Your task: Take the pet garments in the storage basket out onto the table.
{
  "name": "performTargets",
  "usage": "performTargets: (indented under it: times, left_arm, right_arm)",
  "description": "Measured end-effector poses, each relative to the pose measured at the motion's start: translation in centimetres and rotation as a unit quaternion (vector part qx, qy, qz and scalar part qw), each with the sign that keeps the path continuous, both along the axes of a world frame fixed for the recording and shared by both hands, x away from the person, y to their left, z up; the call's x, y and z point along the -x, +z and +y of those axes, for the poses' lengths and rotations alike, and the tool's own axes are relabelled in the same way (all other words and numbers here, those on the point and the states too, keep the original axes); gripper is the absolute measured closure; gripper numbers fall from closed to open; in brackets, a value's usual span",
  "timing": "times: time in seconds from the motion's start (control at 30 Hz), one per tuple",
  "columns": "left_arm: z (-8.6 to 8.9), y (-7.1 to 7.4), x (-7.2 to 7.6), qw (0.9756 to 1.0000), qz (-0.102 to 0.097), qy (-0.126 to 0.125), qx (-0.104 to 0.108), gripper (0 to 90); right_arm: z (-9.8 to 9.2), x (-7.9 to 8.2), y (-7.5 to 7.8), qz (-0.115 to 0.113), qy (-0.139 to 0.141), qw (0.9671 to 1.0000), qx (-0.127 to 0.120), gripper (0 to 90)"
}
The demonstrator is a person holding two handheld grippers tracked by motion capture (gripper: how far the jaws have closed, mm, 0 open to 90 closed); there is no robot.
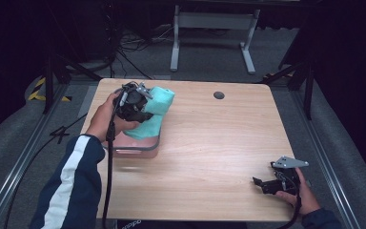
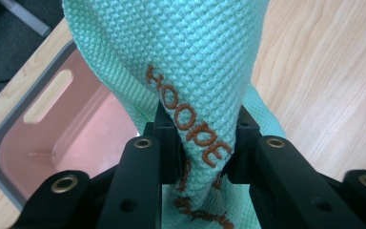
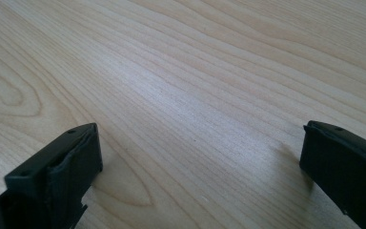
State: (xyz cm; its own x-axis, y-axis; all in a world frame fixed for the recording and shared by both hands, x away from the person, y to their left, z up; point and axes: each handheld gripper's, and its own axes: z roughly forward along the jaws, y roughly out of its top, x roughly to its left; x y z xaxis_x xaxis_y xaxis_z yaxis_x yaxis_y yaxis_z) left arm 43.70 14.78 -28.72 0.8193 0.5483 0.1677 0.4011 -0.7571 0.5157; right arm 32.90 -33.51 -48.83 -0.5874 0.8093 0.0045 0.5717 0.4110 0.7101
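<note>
1. A pink bin (image 1: pixel 136 149) with a grey rim sits on the left part of the wooden tabletop (image 1: pixel 209 143). In the left gripper view its pink inside (image 2: pixel 71 129) shows a slot handle cut in one wall.
2. The left gripper (image 1: pixel 145 114) hangs just above the bin, its jaws clamped on a mint-green waffle-weave cloth (image 1: pixel 155 112). The cloth is lifted, and its lower end hangs down to the bin's rim.
3. In the left gripper view the cloth (image 2: pixel 186 62) is bunched between the two black jaws. Orange stitched letters run down the fold; "HOOPE" is what can be read, and the line below is too cut off to make out.
4. A dark round grommet (image 1: pixel 218 95) is set into the tabletop near the far edge, right of the cloth.
5. The right gripper (image 1: pixel 263 185) rests low on the tabletop near the front right corner, well apart from the bin. Its jaws stand wide, with bare wood (image 3: pixel 195 109) between them.
</note>
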Motion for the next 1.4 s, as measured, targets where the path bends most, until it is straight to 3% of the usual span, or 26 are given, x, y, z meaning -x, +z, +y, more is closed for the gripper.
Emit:
performTargets:
  times: [0.23, 0.4, 0.83, 1.0, 1.4]
  left_arm:
    - [-2.6, 0.1, 0.3, 0.9995, 0.0, -0.03, -0.012, 72.0]
    - [-4.3, -0.5, 0.1, 0.9987, 0.013, -0.044, -0.019, 71.9]
    - [-9.6, -4.1, -1.0, 0.9948, 0.048, -0.078, -0.045, 71.8]
    - [-11.1, -5.7, -1.6, 0.9935, 0.069, -0.076, -0.049, 71.7]
    - [-14.0, -8.8, -2.2, 0.9898, 0.095, -0.078, -0.073, 71.3]
  right_arm:
    - [0.0, 0.0, 0.0, 0.0, 0.0, 1.0, 0.0, 0.7]
    - [0.0, 0.0, 0.0, 0.0, 0.0, 1.0, 0.0, 0.7]
    - [0.0, 0.0, 0.0, 0.0, 0.0, 1.0, 0.0, 0.7]
    - [0.0, 0.0, 0.0, 0.0, 0.0, 1.0, 0.0, 0.7]
    - [0.0, 0.0, 0.0, 0.0, 0.0, 1.0, 0.0, 0.7]
